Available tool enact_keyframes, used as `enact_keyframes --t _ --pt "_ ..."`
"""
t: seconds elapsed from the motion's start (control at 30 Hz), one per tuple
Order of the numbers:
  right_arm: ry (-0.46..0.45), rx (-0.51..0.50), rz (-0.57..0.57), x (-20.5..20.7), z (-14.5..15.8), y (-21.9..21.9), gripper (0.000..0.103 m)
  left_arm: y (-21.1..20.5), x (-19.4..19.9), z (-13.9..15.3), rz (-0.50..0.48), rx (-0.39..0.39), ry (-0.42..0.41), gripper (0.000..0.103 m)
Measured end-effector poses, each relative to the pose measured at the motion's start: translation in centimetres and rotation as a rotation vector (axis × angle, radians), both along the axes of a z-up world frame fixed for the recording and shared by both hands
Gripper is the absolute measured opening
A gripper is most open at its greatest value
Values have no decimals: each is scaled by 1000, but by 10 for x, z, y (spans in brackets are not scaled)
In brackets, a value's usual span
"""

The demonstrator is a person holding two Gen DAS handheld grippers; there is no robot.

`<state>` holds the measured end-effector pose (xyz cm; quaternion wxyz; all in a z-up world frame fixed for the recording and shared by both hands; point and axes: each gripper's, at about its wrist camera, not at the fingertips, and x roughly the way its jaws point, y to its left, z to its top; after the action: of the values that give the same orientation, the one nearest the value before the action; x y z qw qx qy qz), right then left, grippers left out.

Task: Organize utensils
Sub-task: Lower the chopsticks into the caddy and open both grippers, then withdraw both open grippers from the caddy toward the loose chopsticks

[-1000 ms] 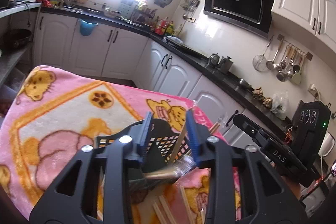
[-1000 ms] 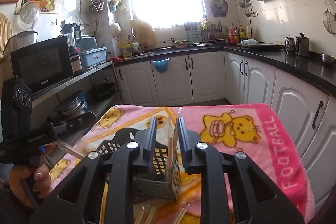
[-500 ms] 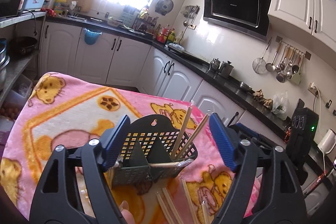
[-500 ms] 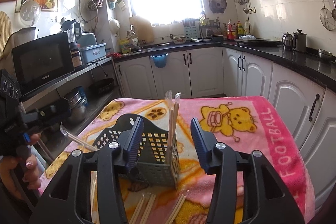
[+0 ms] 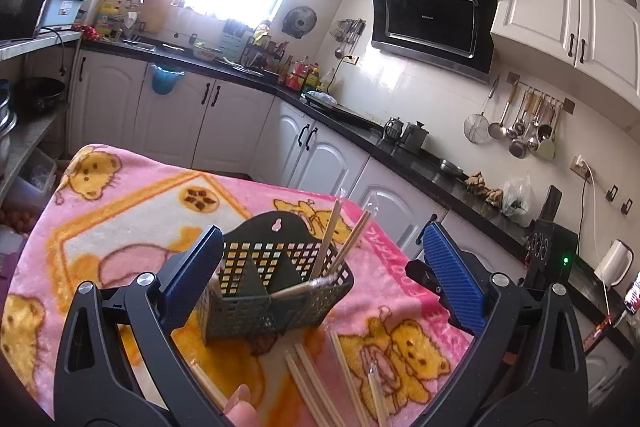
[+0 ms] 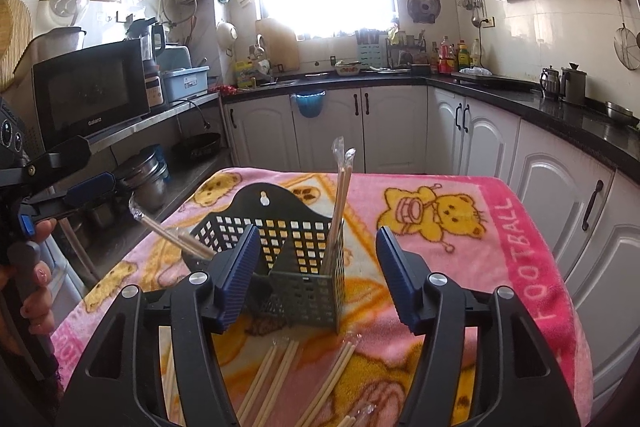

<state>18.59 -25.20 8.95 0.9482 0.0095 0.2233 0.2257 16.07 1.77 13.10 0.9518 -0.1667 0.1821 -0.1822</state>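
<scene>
A dark perforated utensil caddy [image 6: 276, 259] with a hanging tab stands upright near the middle of the pink teddy-bear blanket [image 6: 500, 227] that covers the table. One pair of wrapped chopsticks [image 6: 340, 203] stands almost upright in its right-hand compartment, and a second wrapped pair [image 6: 172, 233] leans out low over the caddy's left rim (its clear wrapper tip juts toward the shelf side). More wrapped chopsticks [image 6: 276, 379] lie loose on the blanket just in front of the caddy.

The right gripper [image 6: 314, 279] sits close before the caddy, its jaws having just been opening; the blue pads flank the caddy's front and press on nothing. The left gripper [image 5: 320, 279] has also just been opening and now stands spread wide, the caddy between its pads but untouched. A fingertip [image 5: 240, 405] shows at the bottom edge of the left wrist view. Behind, white cabinets [image 6: 392, 127] run under a black countertop.
</scene>
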Motion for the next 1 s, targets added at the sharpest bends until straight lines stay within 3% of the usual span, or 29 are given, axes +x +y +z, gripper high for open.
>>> enact_keyframes --t 1.0 --pt "94 -59 52 -27 -38 13 59 25 -24 -78 54 37 214 92"
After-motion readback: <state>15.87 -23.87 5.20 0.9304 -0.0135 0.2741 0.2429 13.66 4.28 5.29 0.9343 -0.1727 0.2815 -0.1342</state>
